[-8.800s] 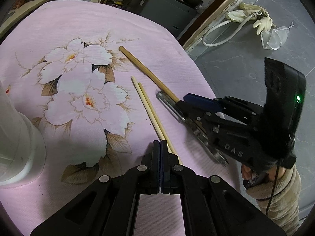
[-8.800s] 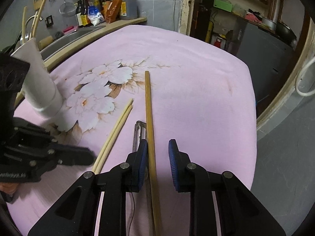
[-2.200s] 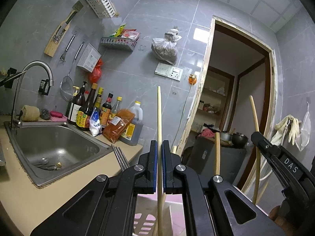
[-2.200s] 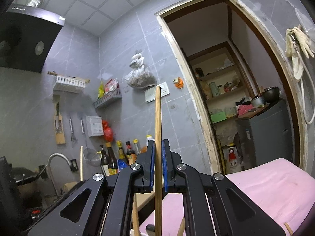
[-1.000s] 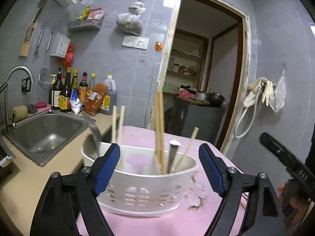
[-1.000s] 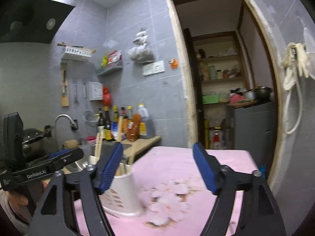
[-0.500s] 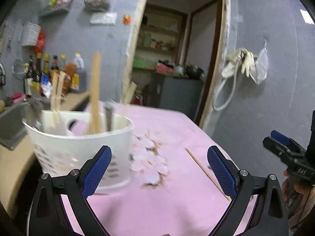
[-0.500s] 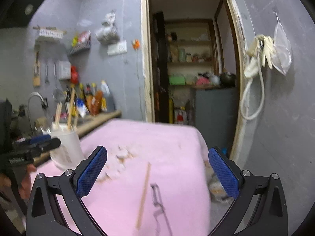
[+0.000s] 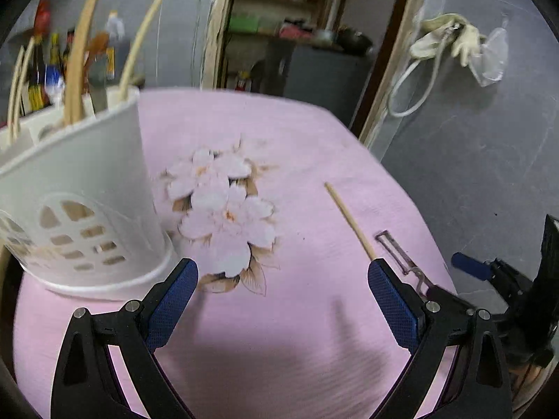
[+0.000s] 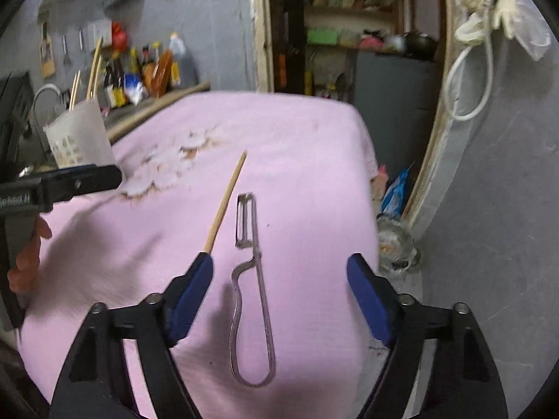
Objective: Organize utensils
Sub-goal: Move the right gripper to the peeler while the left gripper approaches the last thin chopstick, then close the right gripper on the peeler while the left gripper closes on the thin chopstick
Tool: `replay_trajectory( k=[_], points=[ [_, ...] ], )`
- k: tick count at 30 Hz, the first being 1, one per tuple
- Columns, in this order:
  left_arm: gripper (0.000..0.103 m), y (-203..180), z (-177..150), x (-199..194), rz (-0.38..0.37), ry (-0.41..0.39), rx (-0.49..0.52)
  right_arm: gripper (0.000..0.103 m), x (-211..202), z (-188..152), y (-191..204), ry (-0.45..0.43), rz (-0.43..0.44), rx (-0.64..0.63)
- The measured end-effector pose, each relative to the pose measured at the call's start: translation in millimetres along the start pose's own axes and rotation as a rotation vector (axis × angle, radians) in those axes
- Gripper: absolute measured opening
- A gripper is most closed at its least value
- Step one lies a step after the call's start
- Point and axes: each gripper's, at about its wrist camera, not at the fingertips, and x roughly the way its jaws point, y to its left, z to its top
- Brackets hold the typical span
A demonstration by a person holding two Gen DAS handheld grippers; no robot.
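Right wrist: right gripper (image 10: 279,286) hovers wide-jawed, seemingly tilted, over peeler (image 10: 252,289).

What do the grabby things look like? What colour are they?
Each gripper, left gripper and right gripper, is a black plastic frame with silver screws and two fingers that end in bumpy blue pads. The left one has white lettering on its side.

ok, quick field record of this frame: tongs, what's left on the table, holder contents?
left tongs: open, empty, over the pink cloth
right tongs: open, empty, above the peeler
loose items: one chopstick and the peeler, side by side on the cloth, apart
holder: white, upright, far left; chopsticks and a utensil handle stand in it
remaining: chopstick and peeler not yet in holder
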Motion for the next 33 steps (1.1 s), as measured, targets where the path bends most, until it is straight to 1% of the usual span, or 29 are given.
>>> replay_trajectory(
  k=[1, 3, 5, 8, 11, 14, 16, 18, 21, 22, 25, 27, 28, 33],
  points=[
    [0.096, 2, 2, 4, -0.001, 0.018, -0.018, 0.072, 4, 0, 2, 0.015, 0.006, -0.01],
    [0.095, 5, 3, 11, 0.003, 0.045, -0.042, 0.066, 12, 0, 4, 0.038, 0.012, -0.031],
    [0.095, 7, 6, 18, 0.003, 0.074, -0.056, 0.064, 19, 2, 7, 0.059, -0.002, -0.058],
    [0.095, 7, 7, 25, -0.013, 0.107, -0.065, 0.056, 24, 5, 7, 0.06, -0.034, -0.095],
    [0.095, 3, 9, 32, -0.031, 0.129, -0.053, 0.048, 27, 10, 0, 0.05, -0.026, -0.087],
    [0.094, -4, 14, 37, -0.057, 0.118, -0.025, 0.042, 29, 14, -10, 0.037, -0.004, -0.062],
    [0.09, -10, 16, 42, -0.076, 0.119, -0.012, 0.039, 30, 17, -17, 0.028, 0.018, -0.038],
    [0.076, -15, 18, 50, -0.102, 0.138, -0.002, 0.033, 31, 19, -22, 0.019, 0.036, -0.018],
    [0.064, -20, 20, 65, -0.134, 0.181, 0.0, 0.027, 32, 21, -30, 0.009, 0.053, 0.0],
    [0.062, -20, 20, 68, -0.146, 0.19, -0.003, 0.027, 32, 22, -32, 0.007, 0.062, 0.008],
    [0.056, -23, 23, 72, -0.174, 0.184, -0.002, 0.025, 30, 20, -35, 0.0, 0.079, 0.012],
    [0.048, -24, 25, 73, -0.2, 0.19, -0.005, 0.024, 30, 20, -35, -0.004, 0.084, 0.01],
    [0.047, -25, 25, 74, -0.208, 0.192, -0.007, 0.024, 30, 20, -35, -0.005, 0.087, 0.01],
    [0.032, -31, 34, 85, -0.208, 0.205, -0.022, 0.021, 30, 20, -36, -0.009, 0.094, 0.018]
  ],
)
